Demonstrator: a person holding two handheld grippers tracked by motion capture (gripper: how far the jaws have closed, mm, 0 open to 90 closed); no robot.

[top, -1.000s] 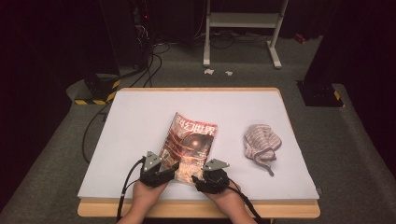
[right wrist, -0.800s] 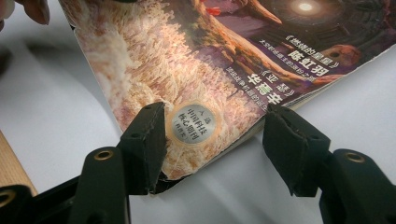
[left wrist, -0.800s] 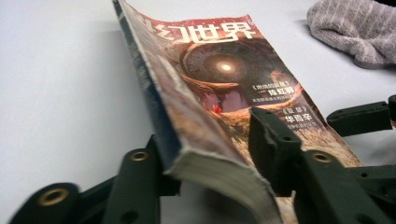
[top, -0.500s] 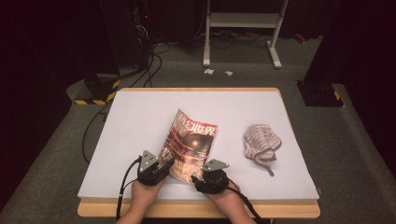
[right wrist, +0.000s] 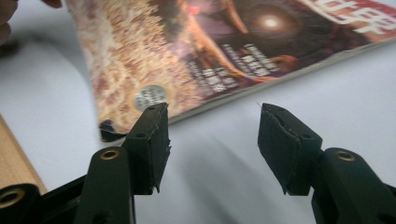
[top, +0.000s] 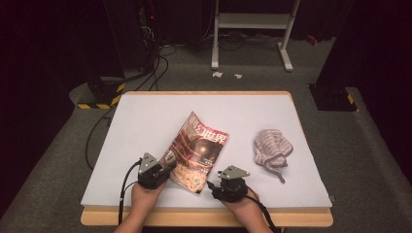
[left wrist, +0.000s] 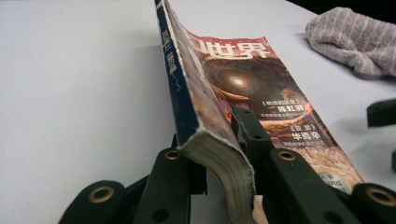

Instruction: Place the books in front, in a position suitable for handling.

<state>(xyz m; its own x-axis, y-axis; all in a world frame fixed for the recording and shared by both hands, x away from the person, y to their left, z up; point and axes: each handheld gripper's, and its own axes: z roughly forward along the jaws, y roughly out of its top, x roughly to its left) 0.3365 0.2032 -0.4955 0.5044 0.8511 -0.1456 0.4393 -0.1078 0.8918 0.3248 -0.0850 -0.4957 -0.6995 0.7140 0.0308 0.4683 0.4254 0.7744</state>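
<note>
A: How are the hands set at the bottom of the high view?

B: Both forearms come up from the lower edge. The left claw [top: 163, 167] sits lower left of centre, angled toward the upper right, its jaws closed on the near spine corner of the magazine [top: 197, 151]. The right claw [top: 217, 183] rests lower centre, just beside the magazine's near right corner, its jaws spread apart with nothing between them.

A: What do the jaws look like up close?

B: Black, with brass-ringed holes and dark block-shaped pads; in the left gripper view they pinch the thick, curved block of pages.

A: And the magazine itself?

B: Glossy cover in reds and browns, a glowing disc at its middle, white characters, a dark blue spine with frayed edges. Its spine side is lifted; the other edge lies on the white bench [top: 145, 121], mid-frame.

A: Farther back?

B: A striped grey cloth [top: 272, 148], soft and crumpled, lies at centre right, well apart.
</note>
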